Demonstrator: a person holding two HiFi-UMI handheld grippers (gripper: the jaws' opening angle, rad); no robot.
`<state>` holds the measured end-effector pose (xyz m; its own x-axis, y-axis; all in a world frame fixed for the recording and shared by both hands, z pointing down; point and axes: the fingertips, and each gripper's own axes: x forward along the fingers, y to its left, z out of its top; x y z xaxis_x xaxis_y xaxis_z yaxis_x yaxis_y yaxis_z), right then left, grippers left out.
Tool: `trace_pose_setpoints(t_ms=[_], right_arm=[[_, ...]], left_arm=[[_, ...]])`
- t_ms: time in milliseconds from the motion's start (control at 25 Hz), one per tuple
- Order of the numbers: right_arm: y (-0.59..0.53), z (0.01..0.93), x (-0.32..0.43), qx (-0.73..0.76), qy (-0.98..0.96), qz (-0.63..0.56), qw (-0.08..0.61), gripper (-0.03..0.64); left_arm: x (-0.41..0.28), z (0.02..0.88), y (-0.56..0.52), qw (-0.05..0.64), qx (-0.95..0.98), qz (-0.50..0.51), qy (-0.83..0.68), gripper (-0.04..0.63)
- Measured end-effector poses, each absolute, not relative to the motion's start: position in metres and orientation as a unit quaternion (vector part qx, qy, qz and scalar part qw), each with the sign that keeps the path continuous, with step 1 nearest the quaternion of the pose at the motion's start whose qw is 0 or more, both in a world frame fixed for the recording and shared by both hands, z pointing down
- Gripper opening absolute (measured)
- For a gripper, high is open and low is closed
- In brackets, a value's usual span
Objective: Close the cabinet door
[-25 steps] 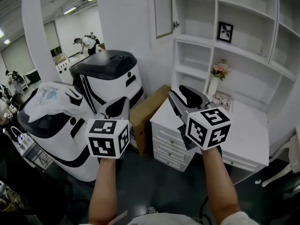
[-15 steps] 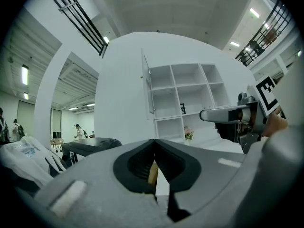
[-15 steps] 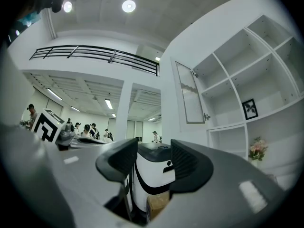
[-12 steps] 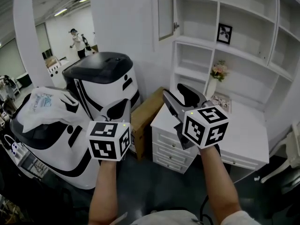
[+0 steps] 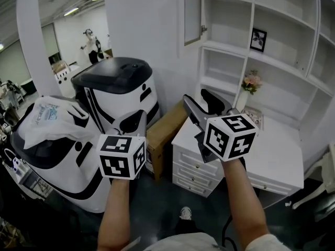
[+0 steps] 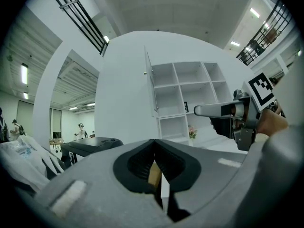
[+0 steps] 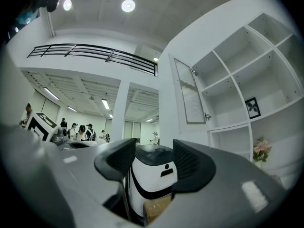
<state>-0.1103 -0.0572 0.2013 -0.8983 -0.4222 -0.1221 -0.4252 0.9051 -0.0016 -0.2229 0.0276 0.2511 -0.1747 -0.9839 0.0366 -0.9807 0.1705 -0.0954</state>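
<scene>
Down low: black left gripper (image 5: 136,122), clenched shut, empty. Beside it, black right gripper (image 5: 198,99), jaws just been opening, nothing between, clearly nearer. Well beyond, up ahead: white glass-panelled cabinet door (image 5: 192,12), upright, swung open, not reached yet.

white shelving (image 5: 229,49), white drawer desk (image 5: 277,143), dark floor (image 5: 157,192); seemingly strip lights (image 5: 71,11) overhead.

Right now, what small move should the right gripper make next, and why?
Probably raise the right gripper toward the cabinet door: the door stands swung open above it, untouched, and the gripper's jaws have just been opening with nothing between them.
</scene>
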Motion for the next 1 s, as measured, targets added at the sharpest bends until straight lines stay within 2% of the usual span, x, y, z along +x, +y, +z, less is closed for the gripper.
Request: trace_pose_setpoints(t_ms=[600, 1000], right_arm=[[-0.177, 0.183, -0.179, -0.185, 0.979, 0.003, 0.09, 0.235], [-0.246, 0.165, -0.227, -0.155, 0.984, 0.017, 0.087, 0.25]], left_arm=[[-0.279, 0.242, -0.092, 0.026, -0.626, -0.065, 0.777, 0.0], [-0.315, 0.238, -0.153, 0.021, -0.593, -0.078, 0.801, 0.0]])
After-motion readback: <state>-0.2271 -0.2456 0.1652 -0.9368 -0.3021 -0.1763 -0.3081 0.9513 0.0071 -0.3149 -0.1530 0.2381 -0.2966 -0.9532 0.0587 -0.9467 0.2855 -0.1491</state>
